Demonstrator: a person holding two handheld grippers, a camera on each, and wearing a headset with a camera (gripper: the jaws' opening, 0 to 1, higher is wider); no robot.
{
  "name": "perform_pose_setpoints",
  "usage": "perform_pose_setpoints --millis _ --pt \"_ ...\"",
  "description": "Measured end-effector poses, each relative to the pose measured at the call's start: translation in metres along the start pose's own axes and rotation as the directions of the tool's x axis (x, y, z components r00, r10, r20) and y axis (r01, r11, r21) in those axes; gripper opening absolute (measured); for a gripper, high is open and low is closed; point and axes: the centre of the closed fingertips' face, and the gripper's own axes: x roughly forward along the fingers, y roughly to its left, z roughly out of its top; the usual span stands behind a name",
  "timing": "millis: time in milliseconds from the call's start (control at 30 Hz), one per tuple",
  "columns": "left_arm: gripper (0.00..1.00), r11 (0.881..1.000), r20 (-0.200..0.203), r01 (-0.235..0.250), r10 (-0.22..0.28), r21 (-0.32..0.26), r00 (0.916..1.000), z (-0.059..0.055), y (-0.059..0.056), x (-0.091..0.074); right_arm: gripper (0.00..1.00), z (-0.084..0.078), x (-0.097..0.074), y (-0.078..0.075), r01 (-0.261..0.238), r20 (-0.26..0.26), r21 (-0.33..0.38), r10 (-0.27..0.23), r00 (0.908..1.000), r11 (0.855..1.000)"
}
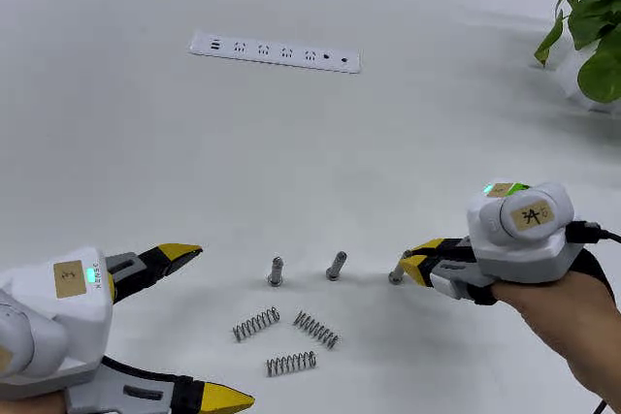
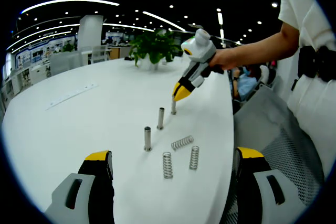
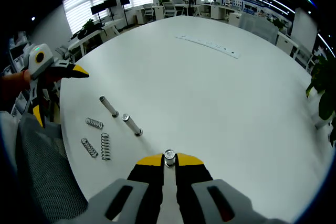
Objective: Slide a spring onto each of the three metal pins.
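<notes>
**No springs on yet, right tongs parked on a pin**

Looks like the very start: none of the pins wears a spring. The right tongs are pinched closed around the third pin, the one at the right end of the row, probably to steady it. The left tongs are spread wide with nothing in them, hovering just short of the springs.

The middle pin and left pin stand free on the white counter. In front of them lie the left spring, right spring and near spring, all flat on their sides and close together without touching.

My guess for the next move: the left tongs pick a spring up mid-coil, tip it upright and line its bore up over a pin top.

The pins are short, plain, dull steel posts on small bases. The springs are thin open wire coils that'll likely roll or squash if gripped hard. The counter is smooth and matte, so they may skate.
</notes>
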Motion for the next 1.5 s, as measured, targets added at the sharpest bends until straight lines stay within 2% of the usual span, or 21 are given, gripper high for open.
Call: perform_pose_setpoints --millis 467,1000,1167,1500 --pt "0.98 1.0 -0.001 0.002 -0.002 0.002 1.0 0.0007 -0.0015 0.0012 0.09 -0.0051 -0.0025 0.0014 0.012 0.013 -0.004 -0.012 0.9998 1.0" --pt "0.98 1.0 0.002 0.001 -0.001 0.001 1.0 0.0056 -0.0045 0.0029 0.09 -0.0015 -0.0008 0.0011 0.024 0.037 -0.004 -0.024 0.999 1.0" --pt "0.98 1.0 0.002 0.001 -0.001 -0.001 1.0 0.0009 -0.0017 0.0016 0.09 -0.0008 -0.0013 0.0022 0.023 0.041 0.0 -0.023 0.9989 1.0" --pt "0.98 1.0 0.002 0.001 -0.001 -0.001 1.0 -0.0004 -0.0003 0.0019 0.09 -0.0019 -0.0003 0.0031 0.015 0.041 -0.004 -0.014 0.999 1.0"
